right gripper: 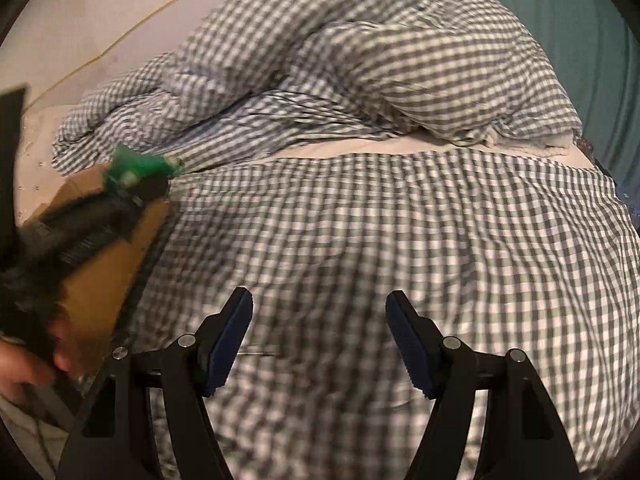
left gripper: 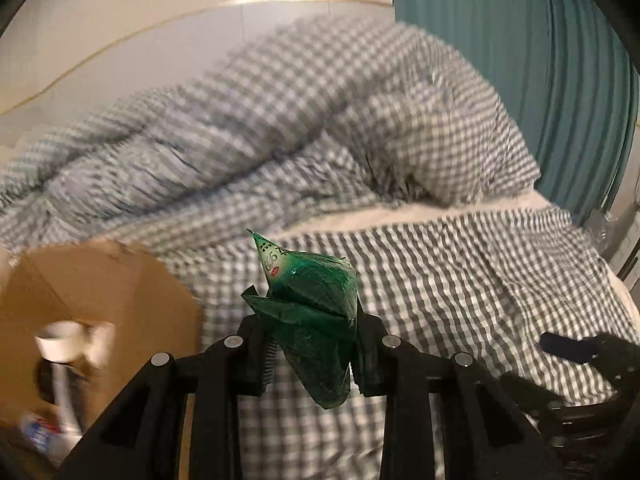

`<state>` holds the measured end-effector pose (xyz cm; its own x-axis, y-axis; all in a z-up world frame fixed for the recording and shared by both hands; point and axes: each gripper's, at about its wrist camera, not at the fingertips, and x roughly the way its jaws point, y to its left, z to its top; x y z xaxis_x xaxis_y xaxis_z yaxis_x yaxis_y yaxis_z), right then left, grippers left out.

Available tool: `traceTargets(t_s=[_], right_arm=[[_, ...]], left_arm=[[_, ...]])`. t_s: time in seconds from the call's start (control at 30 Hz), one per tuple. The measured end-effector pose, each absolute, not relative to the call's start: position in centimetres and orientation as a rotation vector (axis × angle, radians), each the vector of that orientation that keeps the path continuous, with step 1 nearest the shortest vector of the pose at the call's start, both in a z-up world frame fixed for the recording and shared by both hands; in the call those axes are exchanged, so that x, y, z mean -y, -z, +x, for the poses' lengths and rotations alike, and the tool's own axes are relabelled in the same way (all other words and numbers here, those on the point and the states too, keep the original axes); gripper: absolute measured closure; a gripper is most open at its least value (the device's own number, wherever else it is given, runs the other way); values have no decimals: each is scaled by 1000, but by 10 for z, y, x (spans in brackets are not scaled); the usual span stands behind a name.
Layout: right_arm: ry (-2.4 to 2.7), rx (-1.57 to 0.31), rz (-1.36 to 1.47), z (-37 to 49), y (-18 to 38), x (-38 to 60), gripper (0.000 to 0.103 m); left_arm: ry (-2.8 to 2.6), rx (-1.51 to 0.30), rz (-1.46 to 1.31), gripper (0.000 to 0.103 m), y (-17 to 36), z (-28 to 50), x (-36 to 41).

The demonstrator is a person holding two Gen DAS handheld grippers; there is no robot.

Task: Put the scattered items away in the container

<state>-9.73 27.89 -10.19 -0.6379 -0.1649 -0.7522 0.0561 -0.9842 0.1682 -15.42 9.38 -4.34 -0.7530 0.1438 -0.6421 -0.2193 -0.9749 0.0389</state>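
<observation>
My left gripper (left gripper: 310, 328) is shut on a crumpled green packet (left gripper: 312, 312) and holds it above the checked bed cover, just right of an open cardboard box (left gripper: 100, 280). The box holds a white bottle (left gripper: 60, 344) and a small tube (left gripper: 38, 436). In the right wrist view the left gripper (right gripper: 136, 188) shows blurred at the left with the green packet (right gripper: 140, 166) over the box (right gripper: 96, 280). My right gripper (right gripper: 320, 340) is open and empty above the bed cover. It also shows at the left wrist view's right edge (left gripper: 580, 350).
A bunched grey-and-white checked duvet (right gripper: 360, 72) lies across the back of the bed. A flat checked cover (right gripper: 400, 240) spreads in front. A teal curtain (left gripper: 520, 60) hangs at the right. A white wall is behind.
</observation>
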Motion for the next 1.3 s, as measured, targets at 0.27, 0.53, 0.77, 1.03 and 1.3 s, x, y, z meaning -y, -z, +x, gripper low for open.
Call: traceTargets(t_s=[0.27,0.53,0.77,1.03,1.3], right_arm=[[2687,129,1181,-75,67,-204,34],[2707,66,1151,-57,49,-162,34],[2795,1,1189,-47,45,-155,34],[2856,142,1182,-27,41,-175,33],[2867,178,1186,-11,47,-187,31]], left_arm=[[-2917,-126,-987,73,-1,-114,8],[-2957,-61,-1174,72,33,-92,84],[-3007,-31,-1190,4,52,-79,97],[-2962,136,-1149,0,42,-57,87],[-2959,94,-1140,0,36,-45,73]])
